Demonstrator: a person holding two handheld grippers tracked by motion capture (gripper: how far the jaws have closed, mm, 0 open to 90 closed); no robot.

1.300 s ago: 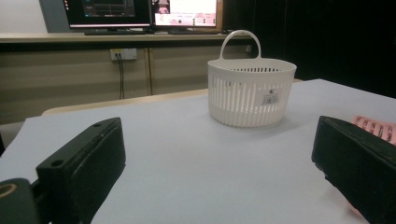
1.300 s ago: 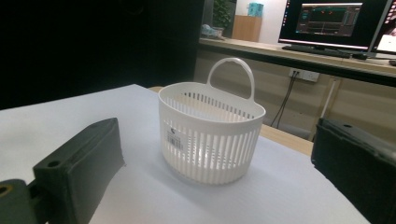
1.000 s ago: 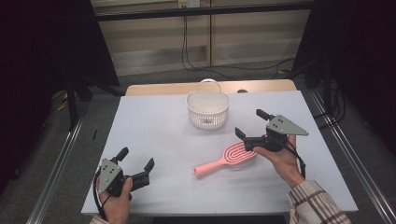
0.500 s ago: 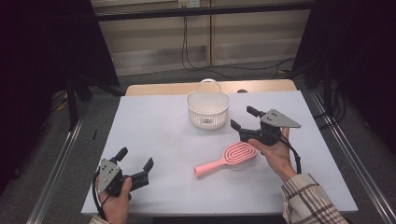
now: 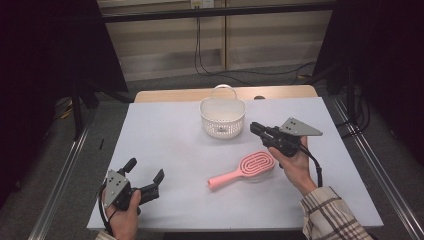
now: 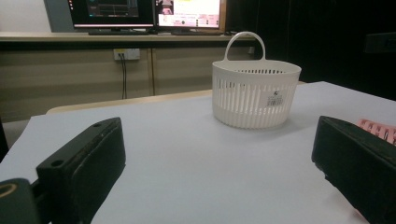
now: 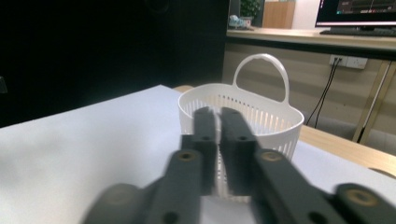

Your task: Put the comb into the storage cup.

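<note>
A pink hairbrush (image 5: 250, 167) lies on the white table (image 5: 170, 135), handle pointing front-left; its edge (image 6: 376, 128) peeks past my left gripper's right jaw. Behind it stands a white slatted basket (image 5: 222, 117) with a loop handle. My right gripper (image 5: 254, 128) hovers over the brush head, pointing at the basket (image 7: 275, 116). Its jaws have just been closing and stand shut (image 7: 212, 112) with nothing between them. My left gripper (image 5: 146, 169) rests near the front-left corner, open (image 6: 217, 140) and empty, facing the basket (image 6: 254, 95).
The table's wooden far edge (image 5: 280, 92) shows behind the basket. Dark curtains flank both sides. Cables (image 5: 200, 55) hang down the back wall, and monitors (image 6: 187, 11) sit on a shelf beyond the table.
The right gripper's jaws have gone from wide open to shut on nothing, and it has edged slightly toward the basket. The left gripper and the brush have not moved.
</note>
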